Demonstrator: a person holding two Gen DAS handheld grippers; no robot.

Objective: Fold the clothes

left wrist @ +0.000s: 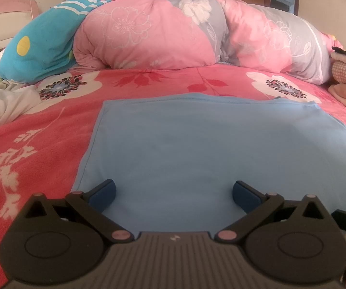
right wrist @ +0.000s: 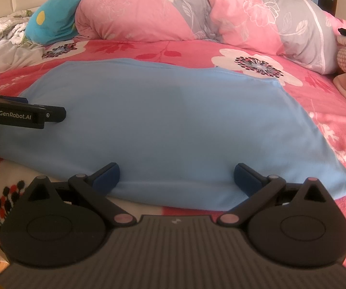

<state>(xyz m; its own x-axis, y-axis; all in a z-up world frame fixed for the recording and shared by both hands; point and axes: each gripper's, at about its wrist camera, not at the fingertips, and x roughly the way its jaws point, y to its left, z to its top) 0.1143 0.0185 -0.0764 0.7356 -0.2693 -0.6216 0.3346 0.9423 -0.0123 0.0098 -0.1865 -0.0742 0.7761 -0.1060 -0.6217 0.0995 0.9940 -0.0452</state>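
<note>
While both sets of jaws stand wide apart and hold nothing, the left gripper (left wrist: pixel 174 191) hovers over the near left part of the light blue cloth (left wrist: pixel 221 144). The right gripper (right wrist: pixel 176 174) sits at the cloth's near edge. The cloth lies flat on the pink flowered bed (left wrist: pixel 28 144). A white garment (left wrist: pixel 4 106) lies far left. Rolled quilts (left wrist: pixel 173 31) block the far side.

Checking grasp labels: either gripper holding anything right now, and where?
Nothing held. The left gripper and right gripper are both open, poised at the near edge of the blue garment lying flat on the bed.
</note>
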